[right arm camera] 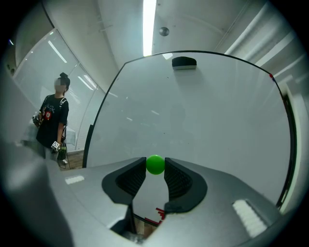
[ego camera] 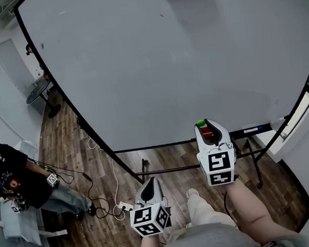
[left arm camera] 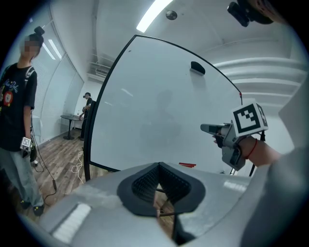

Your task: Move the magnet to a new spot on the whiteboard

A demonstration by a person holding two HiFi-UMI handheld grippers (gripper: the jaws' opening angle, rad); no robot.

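Note:
A small green round magnet (right arm camera: 155,164) sits pinched between the tips of my right gripper (right arm camera: 155,166), which is shut on it. In the head view the magnet (ego camera: 201,123) shows at the front of the right gripper (ego camera: 207,126), held before the lower right part of the big whiteboard (ego camera: 166,66). I cannot tell whether it touches the board. My left gripper (ego camera: 150,184) hangs lower and to the left, away from the board, its pads together on nothing. From the left gripper view the right gripper (left arm camera: 207,128) points at the whiteboard (left arm camera: 159,116).
A black eraser (right arm camera: 184,62) sticks near the board's top edge. Markers lie on the tray (ego camera: 256,130) at the board's lower right. A person (ego camera: 15,182) stands at the left. Cables (ego camera: 115,203) trail over the wooden floor by the board's stand. A small round table (ego camera: 37,92) stands behind.

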